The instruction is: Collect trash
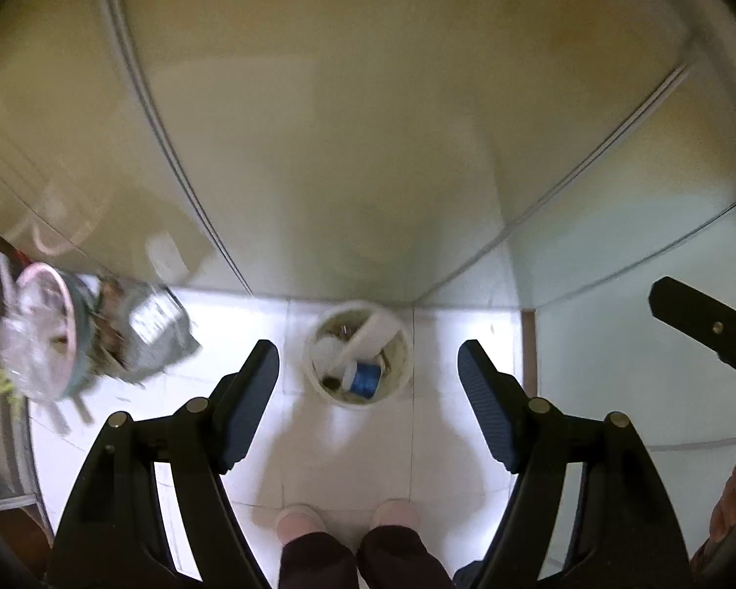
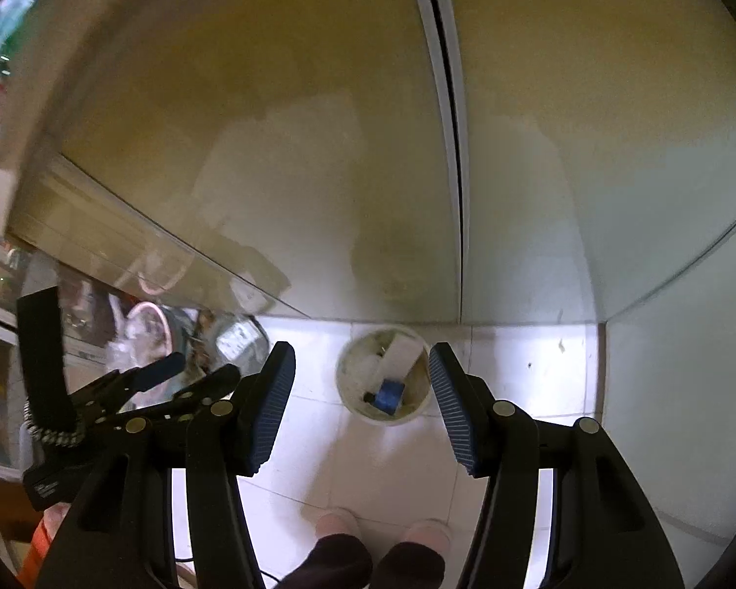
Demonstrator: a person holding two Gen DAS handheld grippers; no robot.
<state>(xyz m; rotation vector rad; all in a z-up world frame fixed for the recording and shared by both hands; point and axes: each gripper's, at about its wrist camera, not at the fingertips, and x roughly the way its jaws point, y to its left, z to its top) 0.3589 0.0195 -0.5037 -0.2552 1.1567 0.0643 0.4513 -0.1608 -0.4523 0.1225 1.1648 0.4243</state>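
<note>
Both grippers' jaws apart, empty

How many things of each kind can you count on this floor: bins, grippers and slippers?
Bins: 2, the round white bin holding trash by the wall and the tipped pink-rimmed bin to its left.
Grippers: 2, left gripper and right gripper, both empty.
Slippers: 2, a pink pair.
Total: 6

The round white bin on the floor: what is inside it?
The round white bin holds a white box-like piece, a blue-labelled item and pale scraps. Whatever lies beneath them is covered.
</note>
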